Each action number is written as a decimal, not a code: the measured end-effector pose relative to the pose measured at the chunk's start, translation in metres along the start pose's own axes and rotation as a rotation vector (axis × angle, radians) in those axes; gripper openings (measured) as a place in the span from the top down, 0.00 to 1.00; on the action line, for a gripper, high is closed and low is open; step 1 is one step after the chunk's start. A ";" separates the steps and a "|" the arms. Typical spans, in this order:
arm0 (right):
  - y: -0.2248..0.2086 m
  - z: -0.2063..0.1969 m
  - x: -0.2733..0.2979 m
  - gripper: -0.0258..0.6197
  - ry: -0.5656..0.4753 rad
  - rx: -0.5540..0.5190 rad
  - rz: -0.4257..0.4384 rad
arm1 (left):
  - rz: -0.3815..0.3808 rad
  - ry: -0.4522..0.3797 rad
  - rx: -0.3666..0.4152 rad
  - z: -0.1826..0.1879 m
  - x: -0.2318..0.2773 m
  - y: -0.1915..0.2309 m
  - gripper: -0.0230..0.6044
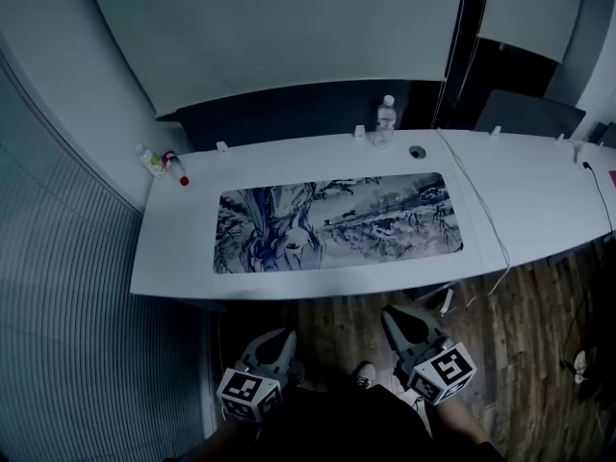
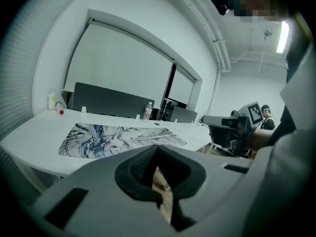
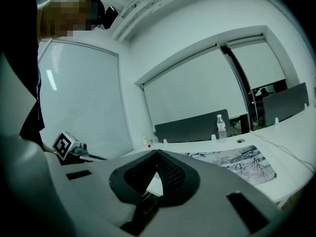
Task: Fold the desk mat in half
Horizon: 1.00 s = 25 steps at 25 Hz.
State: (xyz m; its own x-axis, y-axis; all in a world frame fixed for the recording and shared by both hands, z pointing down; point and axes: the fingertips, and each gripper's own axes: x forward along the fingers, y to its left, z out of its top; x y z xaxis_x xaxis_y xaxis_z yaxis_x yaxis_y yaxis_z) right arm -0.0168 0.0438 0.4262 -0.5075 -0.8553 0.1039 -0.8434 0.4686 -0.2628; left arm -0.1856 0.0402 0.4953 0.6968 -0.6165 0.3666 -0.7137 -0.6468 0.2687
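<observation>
The 2 near corners of the desk mat (image 1: pixel 337 224) should be reached first, and the jaws opened before its edge is pinched. The left gripper (image 1: pixel 277 346) and right gripper (image 1: pixel 399 320) are held closed on nothing, well apart from the mat, which is laid flat on the desk (image 1: pixel 183 253) ahead.

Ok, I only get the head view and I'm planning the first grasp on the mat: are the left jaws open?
Observer: No. The left gripper is shut, tips together, with nothing between them.
Operator: And the right?
Observer: The right gripper is shut and empty too.
Operator: Is any mat edge lifted?
Observer: Seen from low in the left gripper view, the mat looks flat on the desk.
</observation>
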 end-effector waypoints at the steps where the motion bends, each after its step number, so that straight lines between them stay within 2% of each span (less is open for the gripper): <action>1: -0.001 0.000 0.000 0.93 0.002 0.001 0.013 | 0.012 -0.006 -0.009 0.000 0.000 -0.002 0.95; 8: -0.008 0.001 0.000 0.93 0.058 -0.055 0.091 | 0.113 -0.037 -0.052 -0.005 -0.008 -0.014 0.95; 19: -0.013 0.003 0.000 0.93 0.082 -0.071 0.206 | 0.253 -0.077 -0.104 -0.013 -0.016 -0.021 0.95; 25: -0.012 0.001 -0.001 0.93 0.093 -0.069 0.240 | 0.319 -0.078 -0.113 -0.017 -0.021 -0.013 0.95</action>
State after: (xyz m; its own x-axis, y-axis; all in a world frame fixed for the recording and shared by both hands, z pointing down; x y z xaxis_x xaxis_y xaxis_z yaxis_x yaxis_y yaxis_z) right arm -0.0059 0.0389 0.4283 -0.7058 -0.6955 0.1347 -0.7053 0.6722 -0.2252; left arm -0.1920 0.0693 0.4992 0.4374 -0.8150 0.3801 -0.8969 -0.3646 0.2502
